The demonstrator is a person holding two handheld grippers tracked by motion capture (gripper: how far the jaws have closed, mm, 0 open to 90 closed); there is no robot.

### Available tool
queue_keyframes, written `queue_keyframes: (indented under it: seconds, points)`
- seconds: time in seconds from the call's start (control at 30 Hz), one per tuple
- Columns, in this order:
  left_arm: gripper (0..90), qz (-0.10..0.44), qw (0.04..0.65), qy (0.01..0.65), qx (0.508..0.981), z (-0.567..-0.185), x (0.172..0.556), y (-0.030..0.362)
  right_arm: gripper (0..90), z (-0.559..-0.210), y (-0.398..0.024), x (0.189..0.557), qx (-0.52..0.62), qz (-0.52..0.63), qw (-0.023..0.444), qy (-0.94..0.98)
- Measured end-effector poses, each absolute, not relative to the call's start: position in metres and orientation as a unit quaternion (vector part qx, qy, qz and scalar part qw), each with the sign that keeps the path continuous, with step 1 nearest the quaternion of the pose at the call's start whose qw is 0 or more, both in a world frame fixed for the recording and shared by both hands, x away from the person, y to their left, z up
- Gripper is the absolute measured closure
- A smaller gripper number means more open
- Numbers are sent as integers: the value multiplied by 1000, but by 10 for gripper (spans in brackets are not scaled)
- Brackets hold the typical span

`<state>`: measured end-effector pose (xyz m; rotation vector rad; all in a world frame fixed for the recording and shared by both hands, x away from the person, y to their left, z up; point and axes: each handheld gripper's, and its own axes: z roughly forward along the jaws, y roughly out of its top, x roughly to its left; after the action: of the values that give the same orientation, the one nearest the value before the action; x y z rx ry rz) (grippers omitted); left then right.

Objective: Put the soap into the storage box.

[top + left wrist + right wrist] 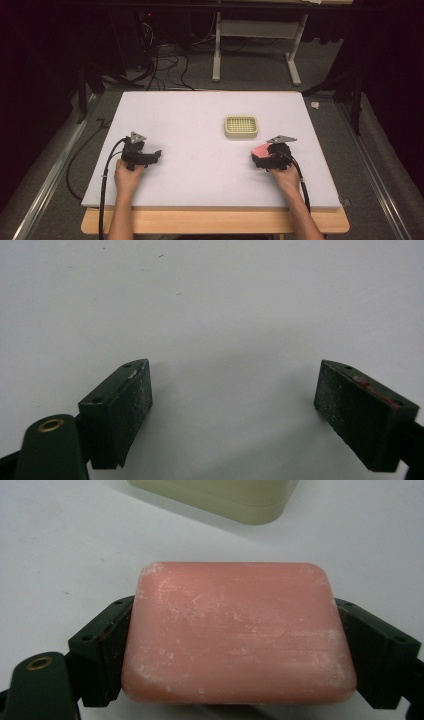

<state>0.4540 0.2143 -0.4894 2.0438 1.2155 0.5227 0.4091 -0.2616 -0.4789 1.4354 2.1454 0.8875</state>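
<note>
The right gripper [240,650] is clamped on a pink bar of soap [239,632], a rounded rectangular block with a matte, whitish-scuffed face, held flat between the two black jaws near the table's [200,120] right edge. Just beyond it sits a cream plastic soap dish [241,126] with a gridded top. The left gripper [232,410] rests near the left edge, jaws wide apart over the smooth white surface.
</note>
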Motion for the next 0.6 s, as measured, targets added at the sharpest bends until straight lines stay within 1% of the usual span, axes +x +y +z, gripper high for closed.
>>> queue_keyframes:
  seconds: [0.37,0.6]
  points:
    - [159,201,346,469,787,-489,454,214,137,-471,-262,405,514,333,197,766]
    - [159,201,346,468,788,-489,454,214,137,-458,-260,407,503,344,194,769]
